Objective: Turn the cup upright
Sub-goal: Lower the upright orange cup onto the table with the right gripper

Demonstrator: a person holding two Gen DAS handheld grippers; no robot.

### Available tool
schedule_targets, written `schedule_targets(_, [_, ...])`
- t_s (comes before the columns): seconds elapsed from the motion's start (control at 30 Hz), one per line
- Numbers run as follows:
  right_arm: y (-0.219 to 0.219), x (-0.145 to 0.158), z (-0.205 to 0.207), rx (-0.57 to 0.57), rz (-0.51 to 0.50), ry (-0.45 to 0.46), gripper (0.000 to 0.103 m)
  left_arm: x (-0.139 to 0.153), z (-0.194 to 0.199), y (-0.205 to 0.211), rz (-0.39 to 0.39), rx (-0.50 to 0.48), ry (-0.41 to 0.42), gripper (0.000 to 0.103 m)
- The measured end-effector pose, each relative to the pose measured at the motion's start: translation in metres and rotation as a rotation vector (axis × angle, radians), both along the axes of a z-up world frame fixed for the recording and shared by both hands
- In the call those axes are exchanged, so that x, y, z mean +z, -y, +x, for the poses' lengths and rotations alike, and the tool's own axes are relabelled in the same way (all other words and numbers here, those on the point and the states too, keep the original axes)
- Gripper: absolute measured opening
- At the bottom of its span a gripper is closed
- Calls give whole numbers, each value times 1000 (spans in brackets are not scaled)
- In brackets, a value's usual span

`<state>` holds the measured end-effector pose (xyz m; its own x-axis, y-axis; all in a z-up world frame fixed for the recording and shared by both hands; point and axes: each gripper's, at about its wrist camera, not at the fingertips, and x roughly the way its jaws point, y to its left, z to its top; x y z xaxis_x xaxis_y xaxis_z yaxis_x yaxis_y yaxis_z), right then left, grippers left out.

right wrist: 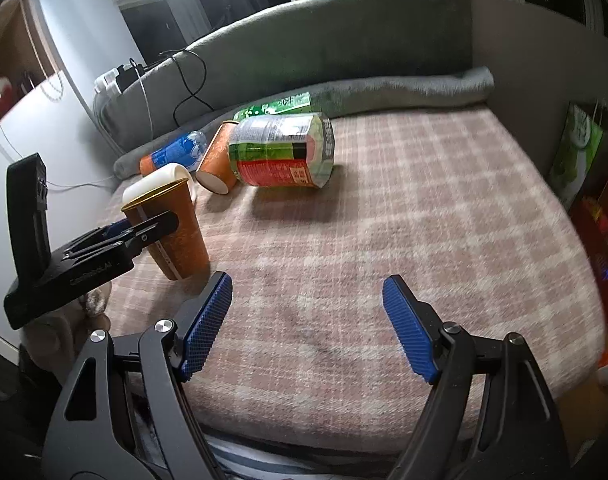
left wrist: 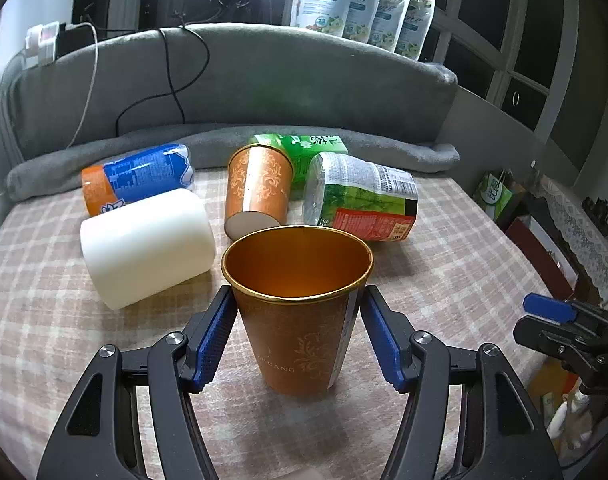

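Note:
An orange paper cup (left wrist: 297, 312) with a gold rim stands upright on the checked cloth, mouth up. My left gripper (left wrist: 297, 336) is open around it, its blue pads close to both sides with small gaps. The cup also shows in the right wrist view (right wrist: 175, 228), with the left gripper (right wrist: 115, 236) beside it. A second orange cup (left wrist: 255, 190) lies on its side behind, base toward me. My right gripper (right wrist: 308, 324) is open and empty above the cloth near the front edge.
A white roll (left wrist: 147, 246), a blue-orange pack (left wrist: 139, 180), a green-red pack (left wrist: 360, 196) and a green box (left wrist: 304, 150) lie behind the cup. A grey cushion (left wrist: 231, 76) backs the surface. The cloth's right edge (right wrist: 584, 240) drops off to shelves.

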<state>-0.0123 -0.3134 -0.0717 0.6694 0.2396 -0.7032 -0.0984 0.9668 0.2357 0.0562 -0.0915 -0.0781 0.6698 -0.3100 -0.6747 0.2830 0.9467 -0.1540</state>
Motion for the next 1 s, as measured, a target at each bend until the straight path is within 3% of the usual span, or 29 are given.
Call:
schedule_targets(0.43, [-11,5,-7,-10,-95,55,80,-3,-7,3,29,0,70,63])
schedule_targets(1.0, [-12,7,-8,-7,-95,57,80,-5,-15,-1,16,-29,43,63])
